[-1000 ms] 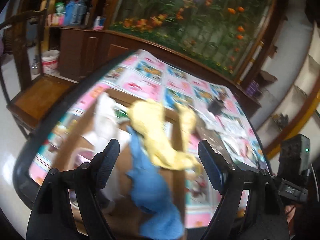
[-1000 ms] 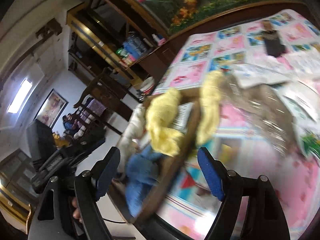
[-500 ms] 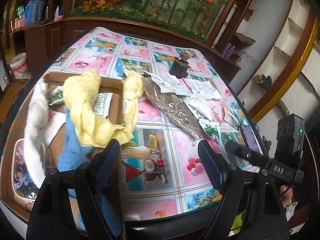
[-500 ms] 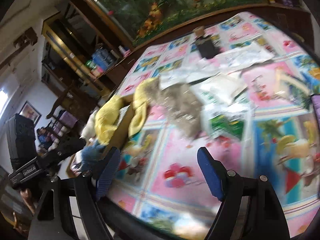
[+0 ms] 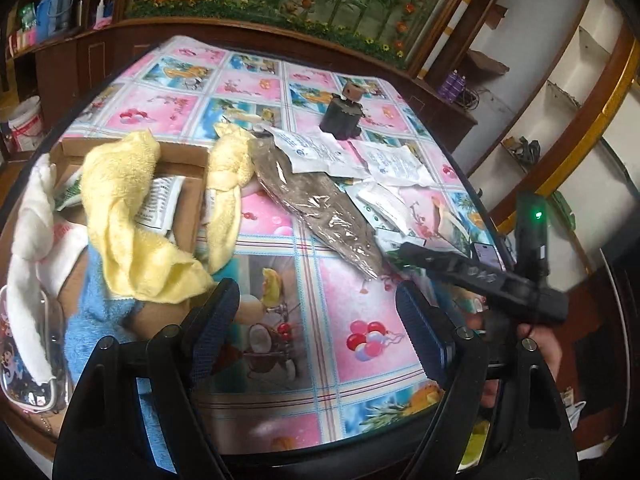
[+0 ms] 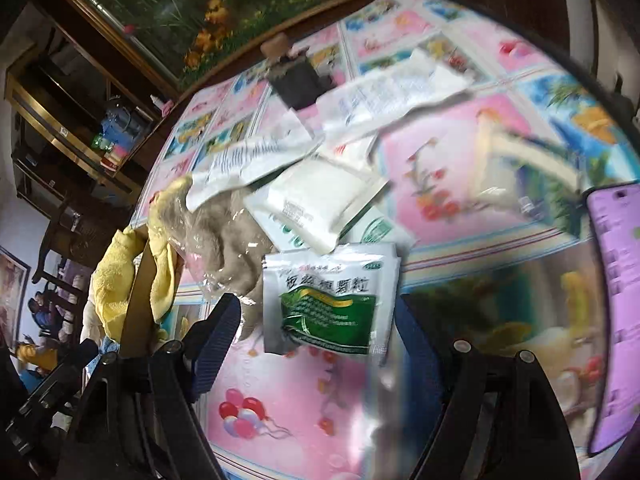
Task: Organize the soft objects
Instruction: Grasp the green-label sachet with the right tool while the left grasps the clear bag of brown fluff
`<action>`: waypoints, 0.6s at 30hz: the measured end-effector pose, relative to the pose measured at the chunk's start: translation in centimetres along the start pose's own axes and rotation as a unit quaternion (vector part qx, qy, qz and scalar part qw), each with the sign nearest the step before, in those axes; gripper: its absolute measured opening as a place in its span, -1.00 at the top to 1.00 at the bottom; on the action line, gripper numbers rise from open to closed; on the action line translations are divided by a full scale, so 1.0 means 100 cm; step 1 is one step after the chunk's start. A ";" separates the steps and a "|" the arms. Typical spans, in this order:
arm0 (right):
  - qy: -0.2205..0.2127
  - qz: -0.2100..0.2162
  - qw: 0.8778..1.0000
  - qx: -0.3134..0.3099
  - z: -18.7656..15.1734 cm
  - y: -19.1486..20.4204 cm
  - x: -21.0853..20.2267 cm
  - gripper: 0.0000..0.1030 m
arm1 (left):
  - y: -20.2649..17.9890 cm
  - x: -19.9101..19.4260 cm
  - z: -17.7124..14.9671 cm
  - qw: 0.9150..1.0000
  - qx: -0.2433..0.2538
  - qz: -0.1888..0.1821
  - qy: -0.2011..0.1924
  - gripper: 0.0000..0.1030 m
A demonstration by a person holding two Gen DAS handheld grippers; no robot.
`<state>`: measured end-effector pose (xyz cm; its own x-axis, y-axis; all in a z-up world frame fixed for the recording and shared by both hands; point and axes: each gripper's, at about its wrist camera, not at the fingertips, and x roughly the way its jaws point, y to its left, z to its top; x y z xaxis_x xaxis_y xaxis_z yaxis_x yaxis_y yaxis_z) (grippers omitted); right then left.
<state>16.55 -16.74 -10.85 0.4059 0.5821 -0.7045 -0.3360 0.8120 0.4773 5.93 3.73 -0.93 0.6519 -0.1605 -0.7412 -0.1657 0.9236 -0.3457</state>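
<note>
We note both the left gripper [image 5: 318,322] and right gripper [image 6: 320,330] with jaws wide apart, holding nothing. The yellow towel [image 5: 128,216] drapes over the cardboard box [image 5: 182,152] wall at the worktop [image 5: 360,336] left; a green sachet [image 6: 330,296] lies between the right jaws.

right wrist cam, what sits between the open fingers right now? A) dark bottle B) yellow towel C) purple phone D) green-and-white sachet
D: the green-and-white sachet lies flat on the tablecloth, in line with the gap of the open right gripper, which grips nothing. The yellow towel hangs over the cardboard box wall far to the left.
</note>
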 end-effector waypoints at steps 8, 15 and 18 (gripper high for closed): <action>-0.023 -0.048 0.998 -0.027 -0.011 0.008 0.000 0.07 | -0.018 0.046 0.031 0.999 0.001 -0.002 0.047 -0.57; -0.022 -0.043 0.998 -0.040 -0.016 0.009 -0.002 0.35 | -0.005 0.120 0.050 0.991 -0.060 0.004 0.118 -0.45; -0.027 -0.047 0.998 -0.042 -0.018 0.011 -0.002 0.36 | 0.007 0.135 0.056 0.988 -0.098 -0.008 0.116 -0.45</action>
<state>14.57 -16.01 -11.14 0.4837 0.5071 -0.7134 -0.3638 0.8578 0.3631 18.74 4.11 -7.93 0.4726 -0.2705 -0.8387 -0.3115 0.8390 -0.4462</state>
